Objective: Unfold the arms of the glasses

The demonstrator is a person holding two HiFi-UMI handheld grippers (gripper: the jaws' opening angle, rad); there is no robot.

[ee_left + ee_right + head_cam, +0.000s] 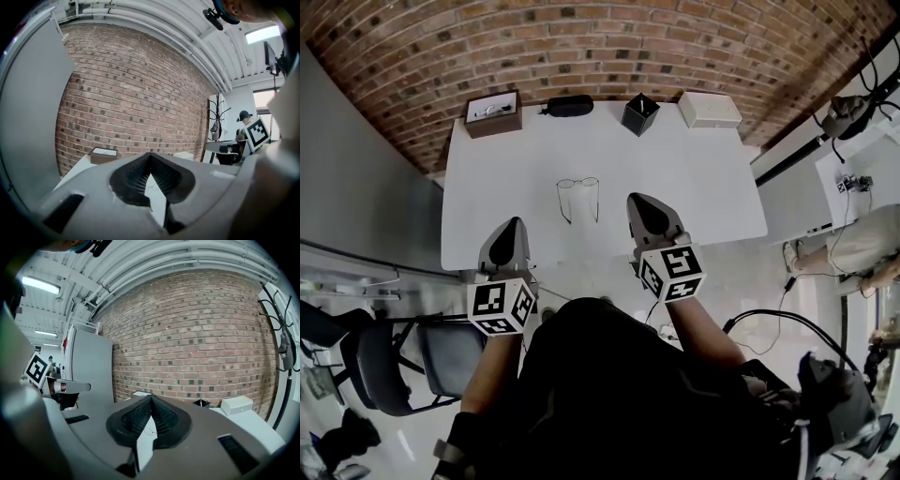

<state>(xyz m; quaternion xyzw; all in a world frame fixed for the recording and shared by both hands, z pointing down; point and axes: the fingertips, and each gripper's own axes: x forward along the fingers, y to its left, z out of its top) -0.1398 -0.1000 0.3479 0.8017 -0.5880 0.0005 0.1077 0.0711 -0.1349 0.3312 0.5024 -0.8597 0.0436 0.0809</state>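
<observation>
Thin-rimmed glasses [578, 193] lie on the white table [703, 197], lenses toward the brick wall and both arms stretched out toward me. My left gripper [516, 222] hovers over the table's near edge, left of the glasses and clear of them. Its jaws are shut with nothing between them. My right gripper [640, 200] sits just right of the glasses, also shut on nothing. In the left gripper view the glasses [153, 187] show small through the gap under the closed jaws [150, 155]. The right gripper view shows the same glasses [150, 431] below its closed jaws [151, 398].
Along the table's far edge stand a brown box [493, 114], a black glasses case [569, 105], a black cup [639, 113] and a white box [709, 109]. A dark chair [422, 361] stands at my left. Another desk [862, 178] and cables are at the right.
</observation>
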